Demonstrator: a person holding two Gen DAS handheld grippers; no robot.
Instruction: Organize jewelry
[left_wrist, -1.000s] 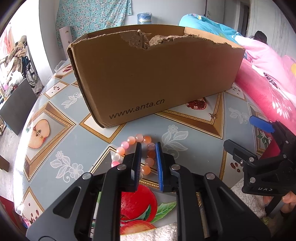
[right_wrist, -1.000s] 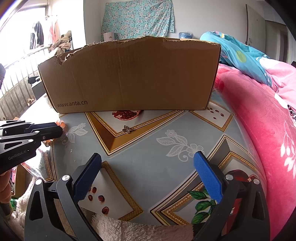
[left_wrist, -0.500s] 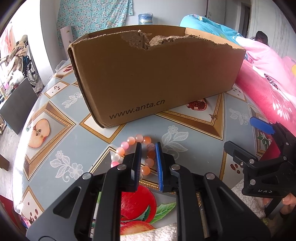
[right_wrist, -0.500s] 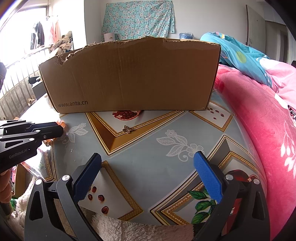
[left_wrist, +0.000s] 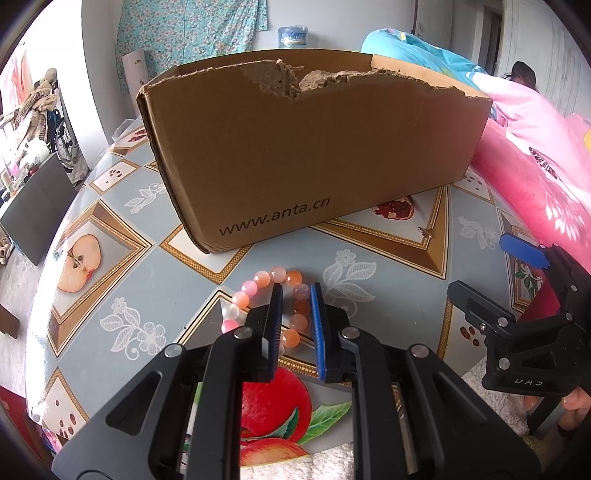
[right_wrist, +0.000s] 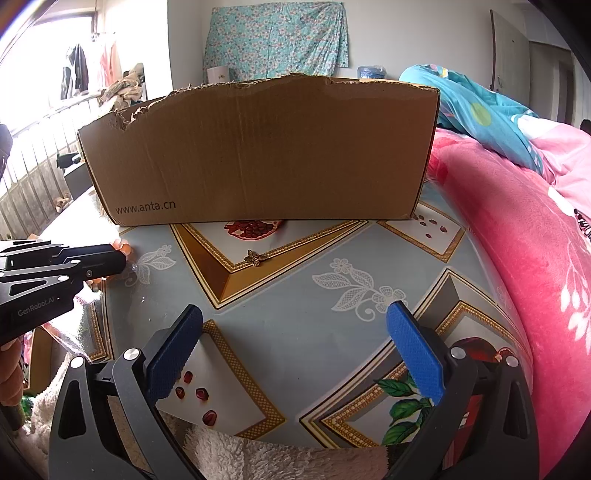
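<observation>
- Left wrist view: left gripper (left_wrist: 296, 291), fingers drawn close with a narrow gap, the right-hand beads of the bracelet (left_wrist: 271, 304) lying in that gap; whether the pads press them cannot be told.
- Bracelet: ring of pink, orange and pale beads, flat on the table (left_wrist: 155, 280), just in front of the cardboard box (left_wrist: 314, 155).
- Cardboard box: brown, open-topped, torn upper rim, printed "www.anta.cn".
- Small brooch (left_wrist: 426, 232): metal, on the table right of the bracelet, near the box.
- Right gripper (left_wrist: 517, 291): at right edge, side-on.
- Right wrist view: right gripper (right_wrist: 295, 334), blue pads spread wide, holding nothing, above the table (right_wrist: 303, 317).
- Small brooch (right_wrist: 254, 258): flower-shaped, between gripper and cardboard box (right_wrist: 258, 147).
- Left gripper (right_wrist: 110, 260): at left edge, beads of the bracelet (right_wrist: 123, 248) visible at its tip.
- Pink blanket (right_wrist: 517, 229): right of the table.
</observation>
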